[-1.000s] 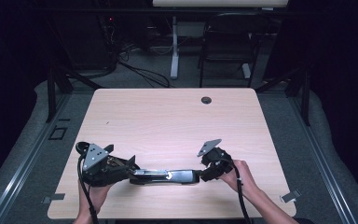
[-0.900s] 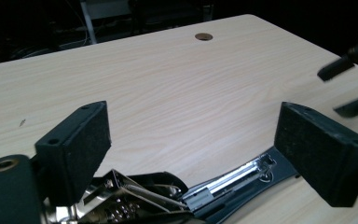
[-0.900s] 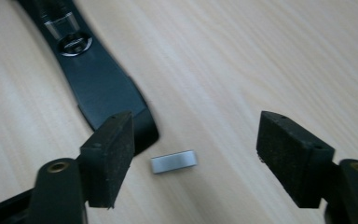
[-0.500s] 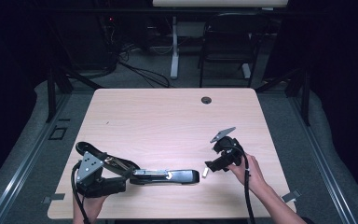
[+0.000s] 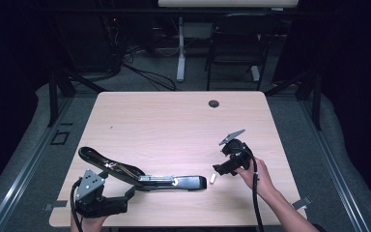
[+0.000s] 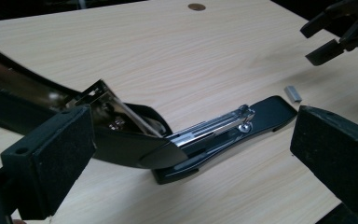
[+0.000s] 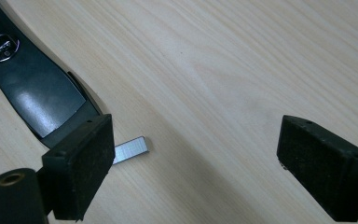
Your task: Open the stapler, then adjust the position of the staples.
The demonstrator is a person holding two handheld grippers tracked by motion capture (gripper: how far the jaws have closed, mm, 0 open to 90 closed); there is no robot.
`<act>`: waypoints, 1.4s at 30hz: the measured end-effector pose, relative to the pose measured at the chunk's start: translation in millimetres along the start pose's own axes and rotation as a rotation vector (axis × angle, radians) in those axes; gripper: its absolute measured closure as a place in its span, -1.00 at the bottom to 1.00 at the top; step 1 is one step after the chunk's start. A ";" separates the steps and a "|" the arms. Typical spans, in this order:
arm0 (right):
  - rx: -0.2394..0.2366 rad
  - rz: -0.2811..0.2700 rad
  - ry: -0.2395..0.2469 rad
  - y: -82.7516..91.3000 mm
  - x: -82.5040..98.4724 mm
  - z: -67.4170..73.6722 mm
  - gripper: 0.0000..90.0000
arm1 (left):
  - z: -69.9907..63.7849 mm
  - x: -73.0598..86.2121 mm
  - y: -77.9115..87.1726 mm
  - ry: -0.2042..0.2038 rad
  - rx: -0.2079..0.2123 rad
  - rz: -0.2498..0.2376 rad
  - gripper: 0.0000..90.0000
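A lab: bare table (image 5: 174, 121), floor cables (image 5: 145, 72), chair (image 5: 236, 43).

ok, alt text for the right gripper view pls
A small strip of staples lies on a light wooden table, just past the front end of a black stapler base at upper left. The right gripper looks down with its two black padded jaws wide open, one partly covering the strip's near end, the other over bare wood.
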State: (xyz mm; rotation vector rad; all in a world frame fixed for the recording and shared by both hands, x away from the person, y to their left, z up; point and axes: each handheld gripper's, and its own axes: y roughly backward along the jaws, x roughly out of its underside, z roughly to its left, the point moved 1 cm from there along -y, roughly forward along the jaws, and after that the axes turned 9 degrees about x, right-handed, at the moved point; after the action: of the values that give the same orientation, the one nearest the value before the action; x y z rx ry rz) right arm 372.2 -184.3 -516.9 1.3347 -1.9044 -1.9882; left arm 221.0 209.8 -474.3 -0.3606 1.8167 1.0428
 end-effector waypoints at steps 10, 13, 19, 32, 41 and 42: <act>-0.004 0.030 -0.013 -6.1 -3.3 6.0 -0.70 | 16.6 5.7 9.2 0.072 -0.087 -0.006 -1.00; -0.011 0.043 -0.018 -9.4 -3.1 7.7 -0.67 | 20.8 7.1 8.3 0.093 -0.095 0.005 -1.00; -0.007 0.082 -0.035 -14.1 -2.2 8.5 -0.59 | 33.2 12.1 3.0 0.161 -0.067 0.056 -1.00; 0.004 0.134 0.049 -27.3 -7.0 29.6 -0.42 | 46.4 12.6 0.2 0.205 -0.084 0.064 -1.00; 0.011 0.150 0.064 -34.8 -4.6 34.7 -0.36 | 51.0 11.8 -3.5 0.214 -0.085 0.078 -1.00; 0.012 0.155 0.067 -35.7 -4.4 35.1 -0.34 | 51.2 12.0 -3.5 0.215 -0.081 0.077 -1.00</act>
State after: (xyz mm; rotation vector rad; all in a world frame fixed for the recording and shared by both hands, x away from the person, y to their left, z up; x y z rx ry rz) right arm 370.7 -146.6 -550.2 1.2002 -1.9281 -1.8397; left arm 248.1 250.3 -494.4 -0.4702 1.9960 1.1710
